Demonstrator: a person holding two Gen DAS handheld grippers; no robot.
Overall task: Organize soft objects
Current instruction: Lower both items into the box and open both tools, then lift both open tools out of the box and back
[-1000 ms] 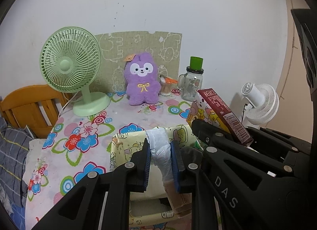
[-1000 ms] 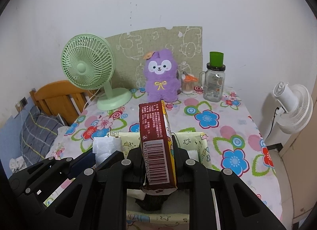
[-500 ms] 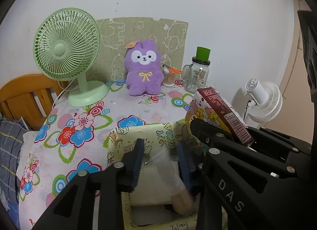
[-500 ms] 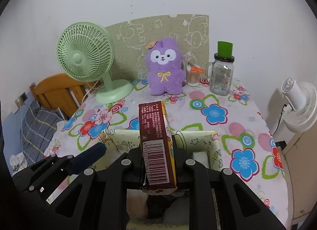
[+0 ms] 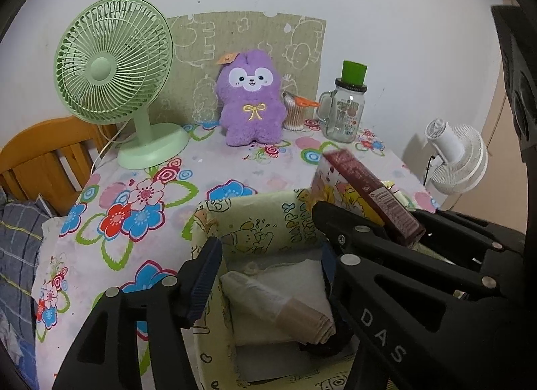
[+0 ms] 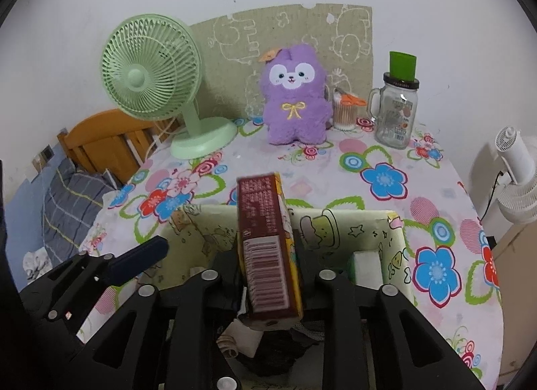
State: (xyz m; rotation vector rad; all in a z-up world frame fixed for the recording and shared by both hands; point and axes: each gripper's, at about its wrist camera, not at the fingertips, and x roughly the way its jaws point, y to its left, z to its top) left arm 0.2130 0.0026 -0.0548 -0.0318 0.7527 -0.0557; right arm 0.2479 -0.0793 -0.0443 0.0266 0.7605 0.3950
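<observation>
A storage box is set at the near edge of the tabletop. Inside it, a wrapped roll is laid on a folded cloth. At the back, a desk fan, a plush toy and a glass jar are ranged left to right. A bed is placed left of the tabletop.

"DAS" on right hand-held gripper.
</observation>
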